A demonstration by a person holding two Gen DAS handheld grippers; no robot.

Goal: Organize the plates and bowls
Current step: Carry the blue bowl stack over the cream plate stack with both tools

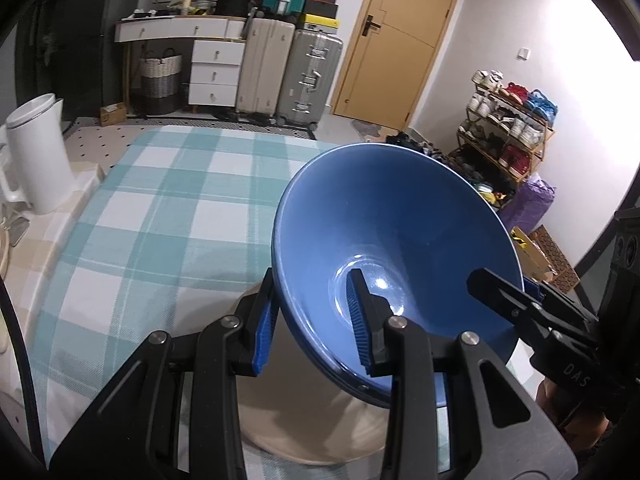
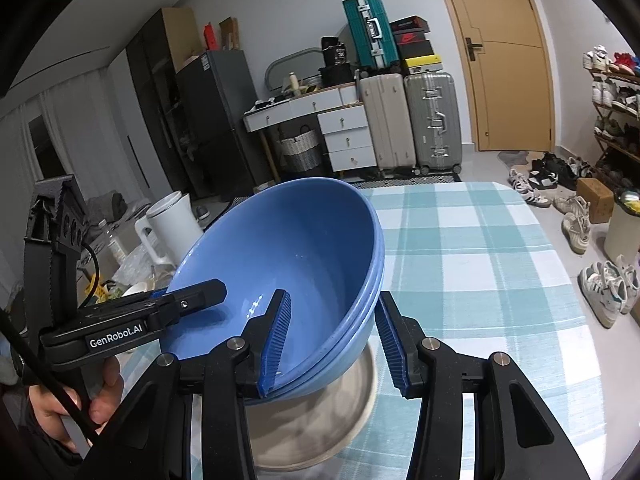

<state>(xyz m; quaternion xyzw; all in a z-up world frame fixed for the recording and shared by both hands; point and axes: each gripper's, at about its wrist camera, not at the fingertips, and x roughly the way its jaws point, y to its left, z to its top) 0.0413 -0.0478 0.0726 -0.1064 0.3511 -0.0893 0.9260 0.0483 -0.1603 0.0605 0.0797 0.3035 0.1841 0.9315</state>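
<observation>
A stack of nested blue bowls (image 1: 400,224) is held tilted above a beige plate (image 1: 304,436) on the checked tablecloth. My left gripper (image 1: 314,322) straddles the near rim of the bowls, one blue pad inside and one outside, with a gap left at the outer pad. My right gripper (image 2: 334,338) straddles the opposite rim the same way; its inner pad touches the wall and the outer pad stands off. The bowls (image 2: 296,256) and the plate (image 2: 320,420) also show in the right wrist view. Each gripper appears in the other's view, on the bowls' far rim.
A white kettle (image 1: 36,152) stands at the table's left edge, with clutter beside it (image 2: 120,276). The checked tablecloth (image 1: 168,208) stretches away beyond the bowls. Suitcases, drawers, a door and a shoe rack stand behind the table.
</observation>
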